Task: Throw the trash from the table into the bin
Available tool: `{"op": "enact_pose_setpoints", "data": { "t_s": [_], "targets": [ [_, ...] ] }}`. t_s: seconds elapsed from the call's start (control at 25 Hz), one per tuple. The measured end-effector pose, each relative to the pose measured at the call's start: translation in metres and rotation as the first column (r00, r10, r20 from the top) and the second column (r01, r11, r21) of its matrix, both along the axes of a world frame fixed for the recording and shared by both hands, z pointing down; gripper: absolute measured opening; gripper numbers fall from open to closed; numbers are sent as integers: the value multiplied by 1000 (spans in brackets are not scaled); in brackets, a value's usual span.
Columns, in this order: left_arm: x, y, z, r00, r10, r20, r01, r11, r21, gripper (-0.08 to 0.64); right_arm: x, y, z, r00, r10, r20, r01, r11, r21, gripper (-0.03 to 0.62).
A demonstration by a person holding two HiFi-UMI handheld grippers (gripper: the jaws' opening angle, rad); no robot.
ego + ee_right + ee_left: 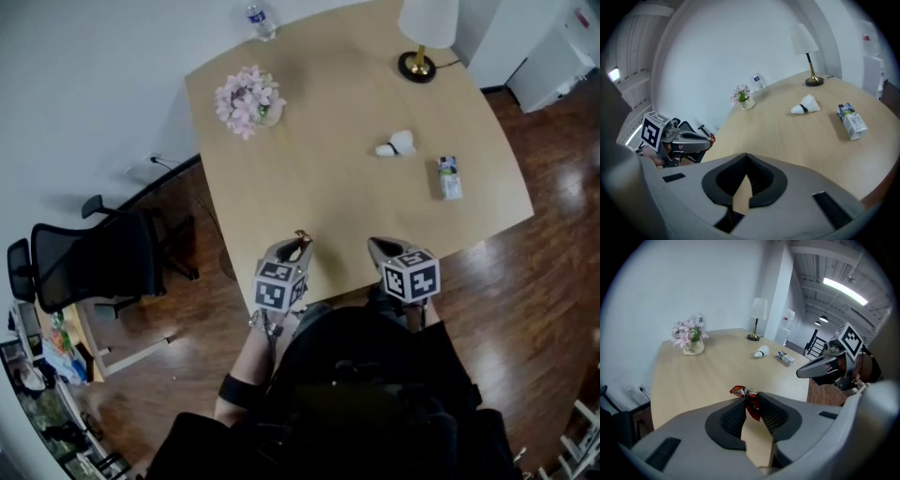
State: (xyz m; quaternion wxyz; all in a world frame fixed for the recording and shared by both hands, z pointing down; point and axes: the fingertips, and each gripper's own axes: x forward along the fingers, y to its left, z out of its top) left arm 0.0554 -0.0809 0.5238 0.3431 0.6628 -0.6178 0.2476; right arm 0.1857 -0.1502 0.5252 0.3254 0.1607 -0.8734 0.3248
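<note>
A pale wooden table (328, 187) stands on dark floorboards by a white wall, with pink flowers (247, 98) and a lamp (419, 64) towards its far side. At the near edge the left gripper (751, 399) pinches a crumpled red wrapper (739, 391) between its pads — the right gripper (746, 161) beside it has its tips pressed together on nothing. A white paper wad (398, 143) and a small carton (450, 176) lie near each other on the table's right half.

Red wrapper (750, 404), pale wood table (328, 187), pink flowers (246, 97), black chair (89, 262), white lampshade (428, 19)
</note>
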Motion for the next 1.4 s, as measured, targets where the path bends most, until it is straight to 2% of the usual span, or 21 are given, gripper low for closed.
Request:
{"op": "enact_pose_setpoints", "data": {
  "t_s": [0.32, 0.56, 0.72, 0.92, 1.12, 1.4],
  "targets": [
    [-55, 88, 3, 989, -147, -11, 147, 989, 7, 91, -60, 62, -10, 989, -150, -16, 151, 988, 21, 8],
    [-101, 146, 14, 965, -261, -12, 261, 965, 5, 91, -114, 111, -8, 955, -293, -34, 294, 955, 31, 8],
    [-132, 183, 27, 937, -349, -21, 349, 937, -8, 91, -155, 143, -1, 912, -407, -48, 408, 913, 16, 8],
    [-166, 232, 44, 893, -447, -44, 446, 894, -32, 91, -200, 188, 10, 860, -506, -64, 507, 862, -10, 8],
    [-199, 289, 68, 839, -541, -65, 536, 841, -74, 91, -245, 242, 22, 783, -616, -84, 616, 787, -32, 8],
    [-246, 339, 135, 784, -615, -86, 600, 786, -147, 91, -308, 303, 45, 688, -716, -114, 715, 697, -63, 8]
  ]
}}
